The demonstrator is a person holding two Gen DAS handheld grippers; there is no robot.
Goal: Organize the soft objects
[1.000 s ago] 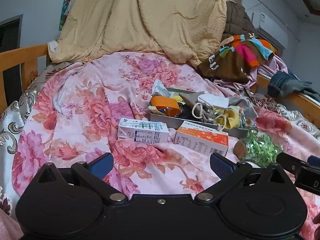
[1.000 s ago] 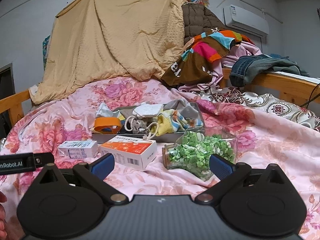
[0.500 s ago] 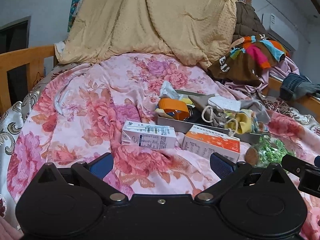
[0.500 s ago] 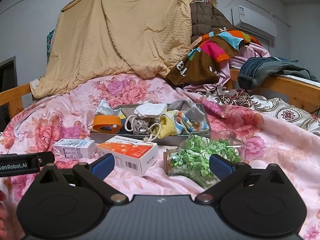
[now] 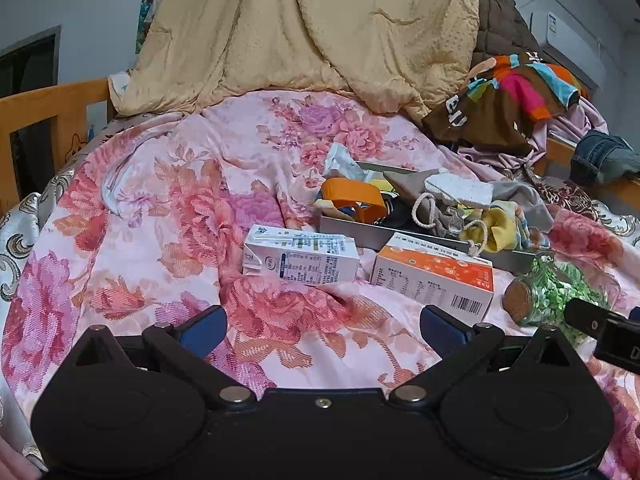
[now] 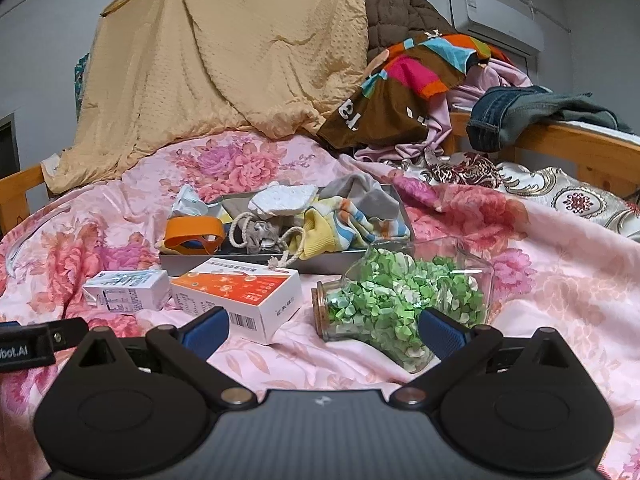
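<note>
Both grippers hover low over the floral bedspread [image 5: 168, 216], none of the objects touched. Left gripper [image 5: 322, 326] spread wide, nothing between the pads. Right gripper [image 6: 324, 326] same: wide, empty.

Soft stuff sits in the grey tray [image 6: 224, 262] mid-bed, toward the heaped-clothes end: striped sock [image 6: 340, 228] yellow/blue/orange, grey cloth [image 6: 368, 196] draped over the tray's far right corner, white sponge pad [image 6: 286, 196] on top of the pile, small drawstring pouch [image 6: 260, 236] with its cord hanging over the tray's near wall. An orange tape roll [image 6: 194, 232] occupies the tray's left end.

On the bedspread just in front of the tray: 2 cartons, white milk carton [image 5: 300, 258] on the left, orange box [image 5: 434, 276] beside it, then a corked glass jar [image 6: 400, 300] of green paper bits lying on its side, nearest the right gripper.

Handling, my read:
- Sock, cloth: light, limp, will drape. Pinch a raised fold or the cuff, not a flat patch, or the pads may catch the layer below.
- Sponge: light, compressible. Take it across the short edge, moderate squeeze.
- Pouch: grab the body; the cord will probably slip and drag.
- Items overlap, so lifting 1 may pull a neighbour out.
- Jar is rigid, smooth, breakable, could roll. Steer clear.
</note>
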